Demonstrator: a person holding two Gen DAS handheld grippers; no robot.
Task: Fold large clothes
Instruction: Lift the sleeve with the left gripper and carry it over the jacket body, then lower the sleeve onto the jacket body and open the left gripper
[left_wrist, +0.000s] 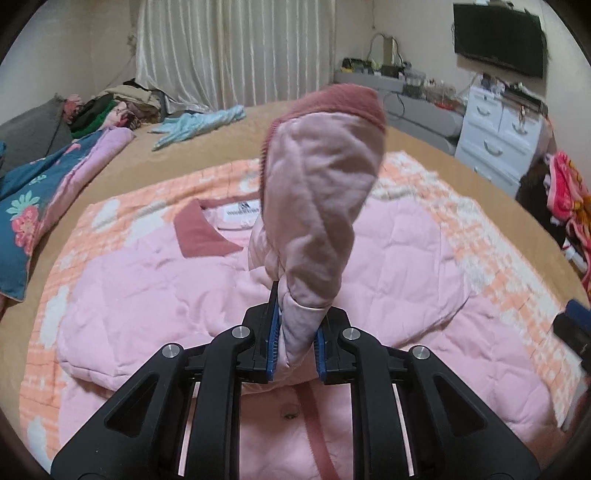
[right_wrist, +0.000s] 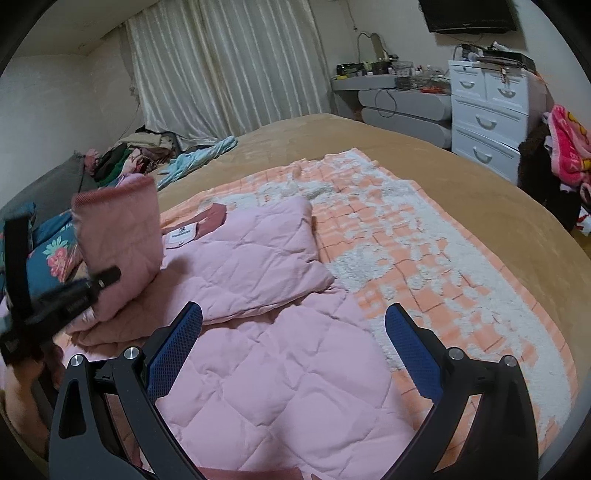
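Observation:
A pink quilted jacket (left_wrist: 155, 291) with a dark rose collar (left_wrist: 197, 234) lies spread on an orange-and-white blanket (right_wrist: 424, 266). My left gripper (left_wrist: 295, 347) is shut on one sleeve (left_wrist: 317, 192), which stands up in front of the camera with its rose cuff on top. From the right wrist view that same sleeve (right_wrist: 122, 240) rises at the left, with the left gripper (right_wrist: 79, 291) below it. My right gripper (right_wrist: 293, 354) hangs open over the jacket's body (right_wrist: 280, 387), nothing between its blue pads. The other sleeve (right_wrist: 255, 254) lies folded across the chest.
The blanket rests on a tan bed (right_wrist: 443, 177). A floral quilt (left_wrist: 33, 206), a clothes pile (left_wrist: 110, 107) and a light blue garment (left_wrist: 195, 123) lie at the far left. White drawers (right_wrist: 484, 114) stand beyond the bed's right edge.

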